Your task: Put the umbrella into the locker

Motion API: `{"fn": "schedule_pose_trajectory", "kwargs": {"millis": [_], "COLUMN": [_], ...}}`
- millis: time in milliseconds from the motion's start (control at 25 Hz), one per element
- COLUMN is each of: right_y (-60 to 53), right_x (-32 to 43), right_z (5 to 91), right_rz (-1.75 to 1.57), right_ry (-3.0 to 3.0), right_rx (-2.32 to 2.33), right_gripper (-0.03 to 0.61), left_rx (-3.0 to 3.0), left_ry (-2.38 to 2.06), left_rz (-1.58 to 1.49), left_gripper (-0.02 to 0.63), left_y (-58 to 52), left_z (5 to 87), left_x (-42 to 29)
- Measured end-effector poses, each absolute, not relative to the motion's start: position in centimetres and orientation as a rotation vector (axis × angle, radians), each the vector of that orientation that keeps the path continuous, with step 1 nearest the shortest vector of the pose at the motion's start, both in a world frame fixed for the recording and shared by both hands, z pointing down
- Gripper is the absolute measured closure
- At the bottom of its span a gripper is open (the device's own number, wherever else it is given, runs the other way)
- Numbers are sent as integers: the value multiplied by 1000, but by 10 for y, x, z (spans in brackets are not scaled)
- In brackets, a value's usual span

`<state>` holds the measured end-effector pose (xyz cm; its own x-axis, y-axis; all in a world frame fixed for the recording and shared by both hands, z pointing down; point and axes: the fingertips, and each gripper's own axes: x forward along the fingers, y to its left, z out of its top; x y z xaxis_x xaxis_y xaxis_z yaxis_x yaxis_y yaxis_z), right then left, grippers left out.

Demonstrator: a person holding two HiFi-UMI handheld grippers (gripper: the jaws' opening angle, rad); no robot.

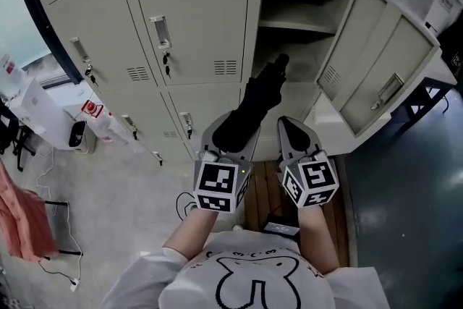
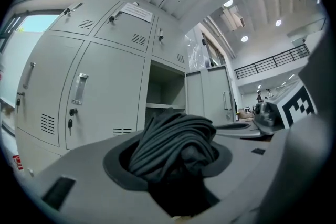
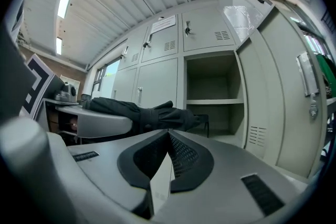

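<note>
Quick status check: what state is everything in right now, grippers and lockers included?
umbrella: folded, pointing at the locker.
left gripper: shut on the umbrella.
right gripper: shut, empty.
locker door: swung wide open.
neighbouring doors: closed, keys in locks.

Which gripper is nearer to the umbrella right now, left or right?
Left. The left gripper has its jaws clamped on the umbrella, whose far end points toward the open locker. The right gripper is alongside on the umbrella's right, jaws together and empty, apart from it.
</note>
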<state>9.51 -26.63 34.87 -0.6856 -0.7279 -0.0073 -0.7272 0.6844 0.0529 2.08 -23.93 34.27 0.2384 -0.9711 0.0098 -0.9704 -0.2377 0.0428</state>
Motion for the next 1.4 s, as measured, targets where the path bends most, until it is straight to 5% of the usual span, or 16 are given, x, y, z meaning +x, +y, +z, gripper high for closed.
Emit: {"fn": "schedule_pose_trajectory", "kwargs": {"millis": [600, 1400], "right_y": [-319, -396], "right_x": [154, 139], "right_z": [368, 390], "right_rz": [4, 58], "right_ry": [-2815, -2743], "right_rx": [1398, 1422], "right_gripper": [566, 566], "left_rx": [2441, 2378], "left_ry": [-1891, -1802], "left_rz": [141, 276], "left_gripper": [374, 374], "left_y": [-326, -442], "left_z": [375, 416], "left_x": [77, 71]}}
